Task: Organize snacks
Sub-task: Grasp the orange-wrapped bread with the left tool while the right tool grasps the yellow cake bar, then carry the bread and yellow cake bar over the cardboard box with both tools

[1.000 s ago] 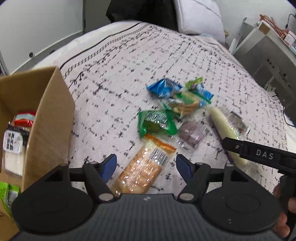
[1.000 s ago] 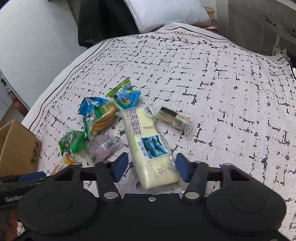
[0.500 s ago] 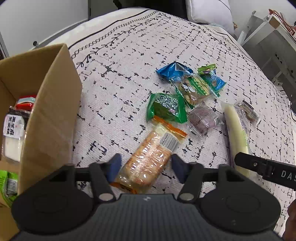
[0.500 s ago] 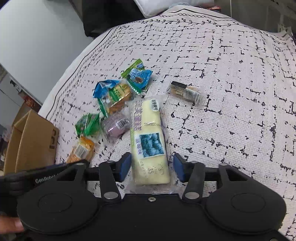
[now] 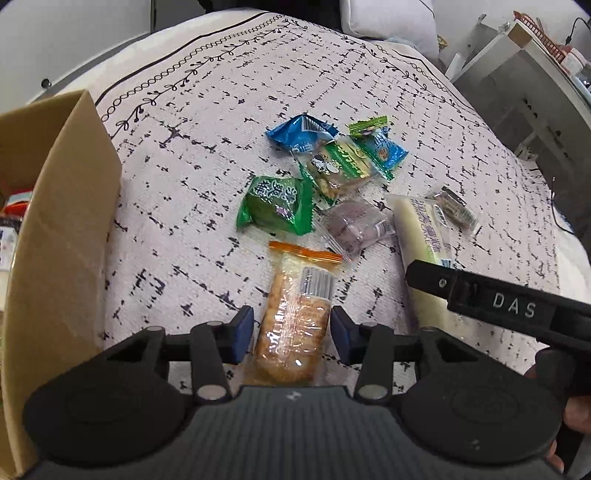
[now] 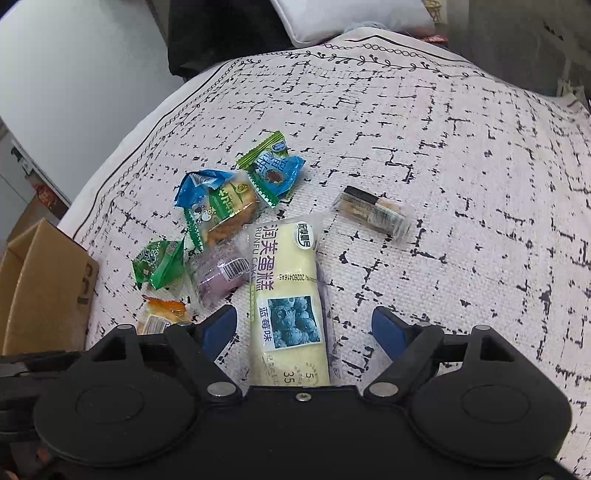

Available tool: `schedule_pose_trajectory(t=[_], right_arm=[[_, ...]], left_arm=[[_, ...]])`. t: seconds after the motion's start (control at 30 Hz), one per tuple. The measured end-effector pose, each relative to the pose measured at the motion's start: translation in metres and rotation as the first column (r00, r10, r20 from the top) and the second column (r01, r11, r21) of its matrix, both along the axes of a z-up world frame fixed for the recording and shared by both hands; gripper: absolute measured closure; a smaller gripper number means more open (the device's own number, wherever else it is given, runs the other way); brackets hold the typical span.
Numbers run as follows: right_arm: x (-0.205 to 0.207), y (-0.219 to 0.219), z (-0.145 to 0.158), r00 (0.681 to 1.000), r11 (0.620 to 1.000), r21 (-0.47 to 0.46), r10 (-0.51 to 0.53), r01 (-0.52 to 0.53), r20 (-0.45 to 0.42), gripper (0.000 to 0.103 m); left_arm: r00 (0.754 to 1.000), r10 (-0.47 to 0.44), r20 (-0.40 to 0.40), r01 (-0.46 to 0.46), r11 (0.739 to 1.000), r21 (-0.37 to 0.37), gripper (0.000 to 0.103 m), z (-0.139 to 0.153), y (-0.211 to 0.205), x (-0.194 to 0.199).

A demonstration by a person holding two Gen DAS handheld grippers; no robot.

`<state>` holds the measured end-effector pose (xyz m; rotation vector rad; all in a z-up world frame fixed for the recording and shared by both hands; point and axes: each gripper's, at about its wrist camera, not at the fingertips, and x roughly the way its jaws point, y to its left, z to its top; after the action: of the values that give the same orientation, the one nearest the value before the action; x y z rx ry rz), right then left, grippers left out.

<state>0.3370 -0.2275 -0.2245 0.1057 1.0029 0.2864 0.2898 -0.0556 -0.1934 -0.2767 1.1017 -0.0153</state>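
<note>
Several wrapped snacks lie on the patterned bedspread (image 5: 207, 177). My left gripper (image 5: 291, 332) is open, its blue pads on either side of the near end of an orange-topped cracker pack (image 5: 295, 317), with small gaps showing. My right gripper (image 6: 304, 330) is open wide around a long pale cake roll pack (image 6: 286, 291) with a blueberry label, also seen in the left wrist view (image 5: 417, 236). Beyond lie a green pack (image 5: 277, 208), a purple cake (image 5: 356, 225), a green-and-clear biscuit pack (image 5: 338, 168), two blue packs (image 5: 303, 133) and a small brown bar (image 6: 373, 214).
An open cardboard box (image 5: 62, 221) stands at the left of the bed with some packs inside; it also shows in the right wrist view (image 6: 40, 288). A pillow (image 6: 343, 18) lies at the head of the bed. A white shelf unit (image 5: 535, 92) stands to the right.
Both grippers have moved forward and down over their packs. The left jaws have narrowed around the cracker pack. The right jaws now straddle the cake roll further along its length.
</note>
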Motion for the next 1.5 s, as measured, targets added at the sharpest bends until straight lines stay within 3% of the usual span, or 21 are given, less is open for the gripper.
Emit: schedule_pose_trajectory(t=[0.3,0.37,0.5,0.57,0.7,1.0,1.5], right_arm=[[-0.002,0.011,-0.004,0.999,0.995,-0.096,0.039,-0.036,0.029,0.024],[-0.004,0.012,-0.004,0.999,0.993,-0.114,0.041,-0.038,0.027,0.029],[-0.008,0.004,0.000,1.000,0.997,-0.077,0.029,-0.028,0.013,0.061],[-0.011,0.000,0.002,1.000,0.998,-0.057,0.022,-0.022,0.007,0.065],[-0.015,-0.004,0.007,1.000,1.000,-0.014,0.005,-0.005,-0.002,0.068],[-0.022,-0.001,0.036,0.998,1.000,0.027,-0.012,0.010,0.064,0.069],[-0.040,0.043,0.075,0.992,0.997,0.064,0.040,-0.048,0.117,0.069]], left_arm=[[0.998,-0.062,0.002,0.062,0.995,0.072,0.052,-0.007,-0.013,0.002],[0.997,-0.072,0.002,0.071,0.994,0.080,0.053,-0.008,-0.013,0.001],[0.999,-0.045,-0.005,0.045,0.997,0.069,0.068,-0.007,-0.007,0.000],[1.000,-0.025,-0.012,0.025,0.999,0.043,0.068,-0.005,-0.002,0.000],[1.000,-0.009,-0.005,0.009,1.000,0.022,0.068,0.003,0.001,-0.003],[0.997,0.022,0.072,-0.019,0.999,-0.044,0.068,0.037,0.012,-0.017],[0.982,0.075,0.175,-0.057,0.993,-0.105,0.068,0.079,0.042,-0.036]])
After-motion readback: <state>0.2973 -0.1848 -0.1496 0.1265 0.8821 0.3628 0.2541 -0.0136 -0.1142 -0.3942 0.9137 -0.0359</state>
